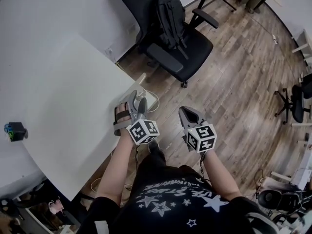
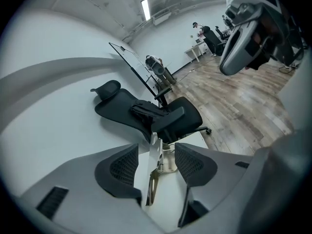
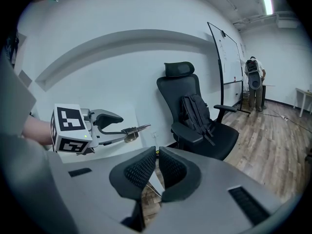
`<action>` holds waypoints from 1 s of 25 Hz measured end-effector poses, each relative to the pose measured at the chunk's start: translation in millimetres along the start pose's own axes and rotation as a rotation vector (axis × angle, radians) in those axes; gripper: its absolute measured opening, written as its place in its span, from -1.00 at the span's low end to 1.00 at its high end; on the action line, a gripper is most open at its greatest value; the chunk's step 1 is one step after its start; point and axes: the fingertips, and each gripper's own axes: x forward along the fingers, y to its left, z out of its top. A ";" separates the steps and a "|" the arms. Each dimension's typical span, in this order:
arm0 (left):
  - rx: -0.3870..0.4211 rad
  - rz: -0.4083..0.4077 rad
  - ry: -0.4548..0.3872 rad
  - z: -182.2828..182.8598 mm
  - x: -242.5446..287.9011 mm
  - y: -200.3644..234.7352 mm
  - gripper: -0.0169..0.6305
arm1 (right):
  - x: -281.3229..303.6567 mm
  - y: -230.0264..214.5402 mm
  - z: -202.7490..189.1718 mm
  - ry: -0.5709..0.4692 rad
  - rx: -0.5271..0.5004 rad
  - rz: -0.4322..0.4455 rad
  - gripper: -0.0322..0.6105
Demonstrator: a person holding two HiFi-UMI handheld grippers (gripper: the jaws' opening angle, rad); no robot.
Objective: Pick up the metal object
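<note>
Head view: L tongs [image 1: 137,99] agape, nose-down by table [image 1: 73,91].

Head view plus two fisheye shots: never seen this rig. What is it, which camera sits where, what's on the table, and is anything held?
There is no robot here: a person holds a two-jaw gripper in each hand. The head view comes from a camera on the person's head, looking steeply down. It shows the left gripper at its left and the right gripper beside it. The other two pictures come from cameras that ride on each gripper and look along its jaws.

On the white table lie a small black item and, at the corner, the metal object. The left gripper's jaws stand open on either side of that object without clamping it, so nothing is held. The right gripper's jaws are together and empty. An office chair with a backpack stands behind.
</note>
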 end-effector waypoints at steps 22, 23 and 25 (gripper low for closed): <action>0.193 0.026 0.103 -3.5 30.5 2.2 -0.84 | 2.7 -17.6 -0.4 -0.001 0.039 -0.045 -0.74; 0.186 0.022 0.103 -2.8 29.5 4.4 -0.86 | 2.1 -17.7 0.2 -0.001 0.038 -0.044 -0.74; 0.169 0.013 0.100 -1.6 27.1 8.3 -0.86 | 0.9 -17.3 1.7 -0.003 0.035 -0.042 -0.74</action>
